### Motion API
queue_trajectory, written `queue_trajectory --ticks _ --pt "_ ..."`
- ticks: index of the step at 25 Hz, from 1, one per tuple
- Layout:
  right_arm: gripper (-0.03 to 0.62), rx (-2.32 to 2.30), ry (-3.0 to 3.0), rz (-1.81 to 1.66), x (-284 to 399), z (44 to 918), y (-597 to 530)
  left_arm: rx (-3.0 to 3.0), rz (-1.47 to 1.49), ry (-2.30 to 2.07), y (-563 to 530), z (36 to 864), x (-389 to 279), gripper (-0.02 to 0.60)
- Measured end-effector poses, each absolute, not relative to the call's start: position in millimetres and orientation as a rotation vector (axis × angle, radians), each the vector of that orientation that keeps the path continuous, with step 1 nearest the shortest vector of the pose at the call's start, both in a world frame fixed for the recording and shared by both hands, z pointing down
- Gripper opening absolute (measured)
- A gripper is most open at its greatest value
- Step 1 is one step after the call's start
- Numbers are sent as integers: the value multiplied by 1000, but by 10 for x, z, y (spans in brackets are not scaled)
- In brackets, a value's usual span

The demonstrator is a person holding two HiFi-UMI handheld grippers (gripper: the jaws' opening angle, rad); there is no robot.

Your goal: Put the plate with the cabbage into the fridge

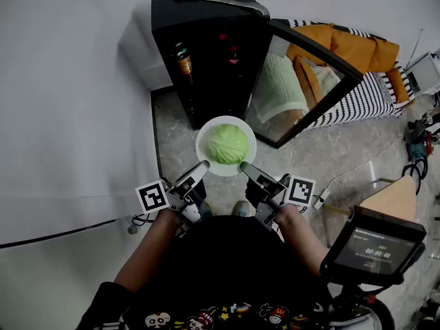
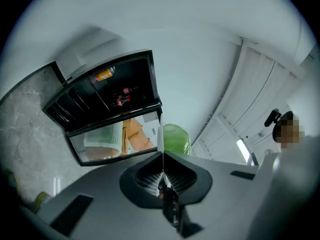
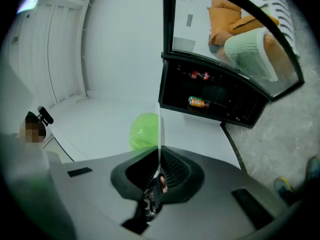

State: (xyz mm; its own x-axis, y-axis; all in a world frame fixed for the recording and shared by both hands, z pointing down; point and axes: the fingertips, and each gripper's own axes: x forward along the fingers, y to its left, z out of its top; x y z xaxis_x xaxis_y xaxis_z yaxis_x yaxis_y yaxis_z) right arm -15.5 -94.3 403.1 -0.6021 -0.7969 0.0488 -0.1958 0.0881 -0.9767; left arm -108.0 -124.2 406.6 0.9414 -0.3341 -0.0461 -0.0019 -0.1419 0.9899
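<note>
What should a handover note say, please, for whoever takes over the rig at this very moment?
Left hand-held gripper: shut on the near-left rim of the plate.
Right hand-held gripper: shut on the near-right rim.
Things: the cabbage sits in the middle of the plate, which is held level in the air in front of the black fridge. The fridge's glass door stands open to the right.
Done: plate lifted, door open.
Left: carry the plate forward into the fridge, set it on a shelf, then release both grippers.
</note>
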Motion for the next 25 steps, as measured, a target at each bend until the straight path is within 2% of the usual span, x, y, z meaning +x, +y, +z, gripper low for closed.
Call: queue_trajectory --ticks 19,25 --pt "20 -971 1920 -1545 -162 4017 -957 1678 -329 -280 -1215 4090 -1097 11" --pt "20 -885 1957 -1601 326 4055 -613 1671 -350 -373 -805 4101 -642 11"
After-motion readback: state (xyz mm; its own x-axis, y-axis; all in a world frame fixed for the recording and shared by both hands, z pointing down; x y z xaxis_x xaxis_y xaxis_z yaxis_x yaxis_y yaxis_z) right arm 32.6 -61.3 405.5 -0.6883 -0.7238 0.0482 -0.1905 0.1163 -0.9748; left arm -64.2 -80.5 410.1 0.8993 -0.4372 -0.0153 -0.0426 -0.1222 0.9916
